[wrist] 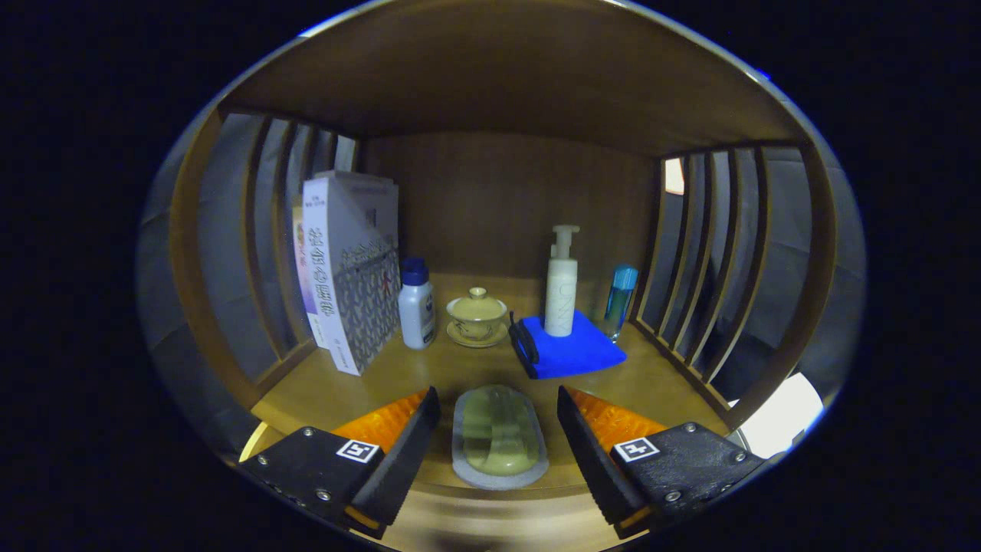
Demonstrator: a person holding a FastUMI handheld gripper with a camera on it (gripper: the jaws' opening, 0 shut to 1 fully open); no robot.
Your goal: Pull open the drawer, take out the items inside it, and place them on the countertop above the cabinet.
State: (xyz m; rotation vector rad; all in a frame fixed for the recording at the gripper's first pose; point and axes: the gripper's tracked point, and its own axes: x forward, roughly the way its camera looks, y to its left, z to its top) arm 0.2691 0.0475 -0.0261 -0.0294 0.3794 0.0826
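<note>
The gripper (498,429) is hovering, fingers spread wide around the soap dish (500,438) on the countertop (659,383), risking nudging it off the edge.

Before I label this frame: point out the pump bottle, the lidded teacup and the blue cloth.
pump bottle (560,295), gripper view, white body.
lidded teacup (477,310), gripper view, bowl's side.
blue cloth (579,351), gripper view, bare top, ahead of the bottle.

A pale green soap bar (500,433) lay in a clear wrapper. The cloth (571,349) was bright blue, the pump bottle (561,285) white, the lidded cup (477,313) yellowish, the shelf (368,379) brown wood.
</note>
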